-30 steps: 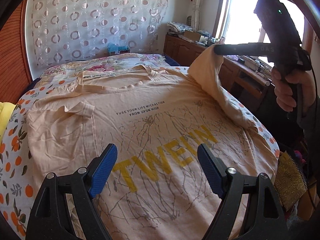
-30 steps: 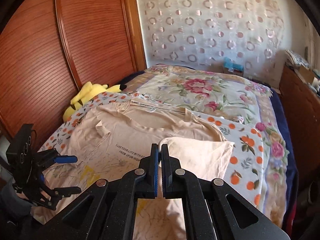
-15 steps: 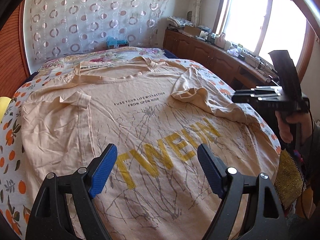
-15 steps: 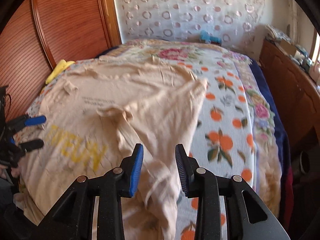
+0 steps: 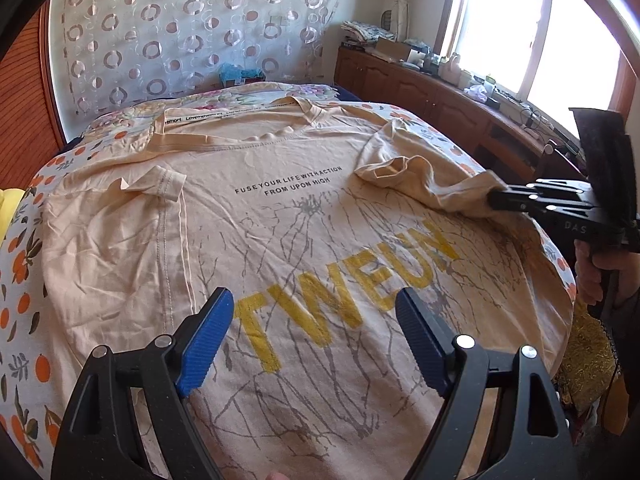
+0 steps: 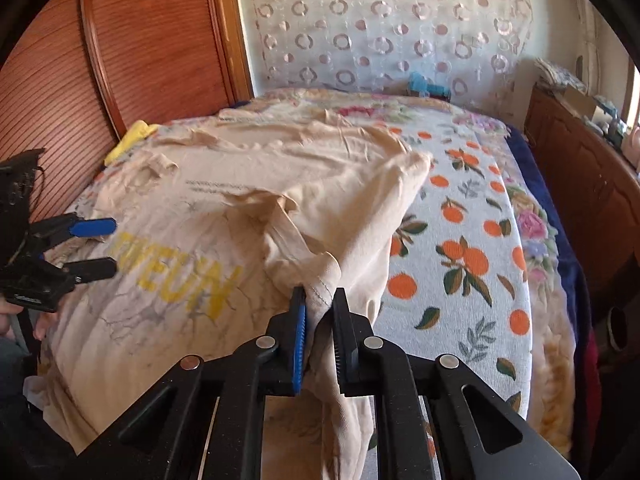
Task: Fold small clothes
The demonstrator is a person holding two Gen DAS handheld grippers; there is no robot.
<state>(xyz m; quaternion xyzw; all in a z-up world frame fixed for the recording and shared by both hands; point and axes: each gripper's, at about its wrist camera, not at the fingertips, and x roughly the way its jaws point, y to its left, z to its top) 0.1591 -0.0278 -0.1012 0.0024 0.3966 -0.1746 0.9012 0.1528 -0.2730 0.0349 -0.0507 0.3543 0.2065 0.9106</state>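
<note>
A beige T-shirt (image 5: 280,216) with yellow letters lies face up on the bed; it also shows in the right wrist view (image 6: 248,184). My left gripper (image 5: 314,334) is open and empty, hovering over the shirt's lower part; it shows at the left edge of the right wrist view (image 6: 96,246). My right gripper (image 6: 320,300) is closed on a bunched fold of the shirt's right side, near the sleeve. It shows in the left wrist view (image 5: 494,198) at the shirt's right edge, with the crumpled sleeve (image 5: 400,172) lying just beyond it.
The bed has an orange-print sheet (image 6: 460,256) and floral cover (image 5: 224,98). A wooden panel (image 6: 120,60) stands on the left, a wooden cabinet (image 5: 420,88) with clutter under the window on the right. A yellow item (image 6: 132,140) lies at the bed's left edge.
My right gripper held the sleeve raised, dropped it and opened, then came down and closed on the shirt's right side. My left gripper stayed open over the hem.
</note>
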